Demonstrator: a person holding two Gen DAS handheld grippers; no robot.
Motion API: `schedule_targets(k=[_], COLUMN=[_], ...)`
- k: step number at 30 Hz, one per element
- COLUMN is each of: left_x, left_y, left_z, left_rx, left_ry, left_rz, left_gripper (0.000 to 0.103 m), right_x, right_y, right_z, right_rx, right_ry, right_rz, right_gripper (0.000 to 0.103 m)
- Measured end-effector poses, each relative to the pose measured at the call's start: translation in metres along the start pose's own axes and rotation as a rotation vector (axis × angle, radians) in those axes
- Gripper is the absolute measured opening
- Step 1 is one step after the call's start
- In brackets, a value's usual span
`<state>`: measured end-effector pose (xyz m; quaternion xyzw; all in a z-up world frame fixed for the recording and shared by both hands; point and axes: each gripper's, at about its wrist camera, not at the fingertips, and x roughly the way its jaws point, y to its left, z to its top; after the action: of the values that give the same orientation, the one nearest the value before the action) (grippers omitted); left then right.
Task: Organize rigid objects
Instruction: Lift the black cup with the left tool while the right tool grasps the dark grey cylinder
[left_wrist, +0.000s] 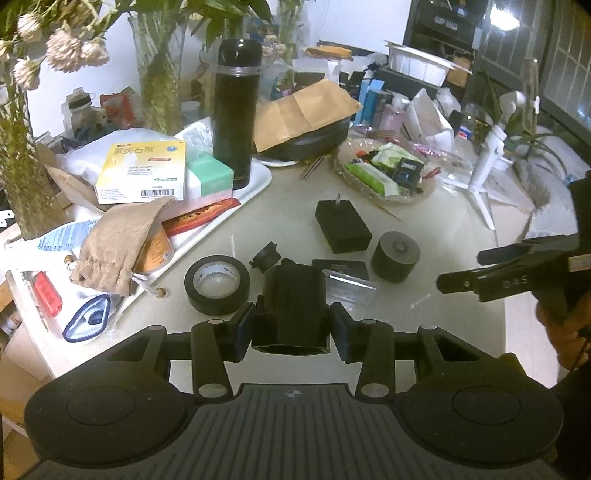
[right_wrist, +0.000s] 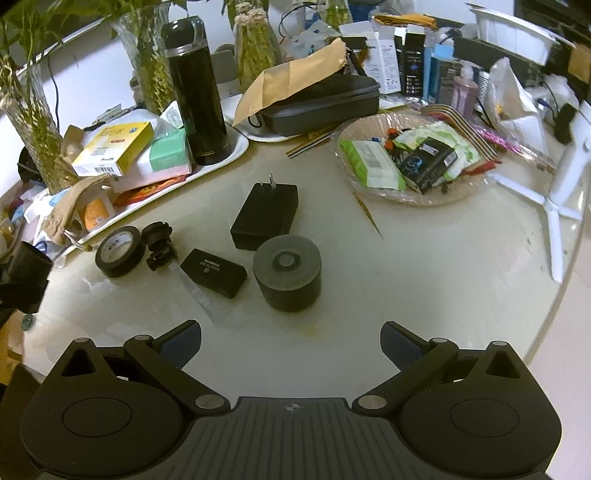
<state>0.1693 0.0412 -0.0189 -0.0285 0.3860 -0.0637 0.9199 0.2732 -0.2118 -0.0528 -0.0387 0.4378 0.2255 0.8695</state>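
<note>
My left gripper (left_wrist: 291, 325) is shut on a black plastic holder (left_wrist: 291, 302) and holds it above the table's near edge; the holder also shows at the left edge of the right wrist view (right_wrist: 26, 273). On the table lie a black tape roll (left_wrist: 217, 284) (right_wrist: 120, 251), a small black lens mount (left_wrist: 265, 256) (right_wrist: 159, 243), a flat black case (left_wrist: 341, 268) (right_wrist: 214, 272), a clear strip (right_wrist: 197, 291), a black plug adapter (left_wrist: 342, 226) (right_wrist: 265, 216) and a dark cylinder (left_wrist: 395, 256) (right_wrist: 287, 272). My right gripper (right_wrist: 291, 345) is open and empty, short of the cylinder, and shows at the right of the left wrist view (left_wrist: 458, 269).
A white tray (left_wrist: 255, 184) at the left holds a black flask (left_wrist: 235, 110) (right_wrist: 197, 88), boxes and a cloth pouch (left_wrist: 118, 243). A basket of packets (right_wrist: 410, 158) sits at the back right, a white tripod (right_wrist: 557, 199) at the right. Vases and clutter line the back.
</note>
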Motion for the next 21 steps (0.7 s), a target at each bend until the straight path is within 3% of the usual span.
schedule_targets(k=[10,12,17,21], left_x=[-0.001,0.001,0.003,0.005], left_y=[0.009,0.01,0.011,0.012], left_z=[-0.002,-0.004,-0.005,-0.004], left_rx=[-0.021,-0.027,-0.03,-0.036], left_ry=[-0.06,-0.057,-0.057,-0.057], left_rz=[-0.01,-0.005,-0.008,-0.011], left_gripper=[0.043,0.043,0.043,0.043], right_x=[0.039,0.046,0.06,0.07], right_y=[0.01,0.012,0.012,0.012], right_z=[0.017,0.02,0.027,0.032], right_rx=[-0.057,-0.064,-0.059,-0.067], right_ry=[-0.01,-0.01,-0.008,0.001], right_rz=[-0.003,-0.008,-0.019,-0.027], right_gripper=[0.101,0.095,0.093,0.083])
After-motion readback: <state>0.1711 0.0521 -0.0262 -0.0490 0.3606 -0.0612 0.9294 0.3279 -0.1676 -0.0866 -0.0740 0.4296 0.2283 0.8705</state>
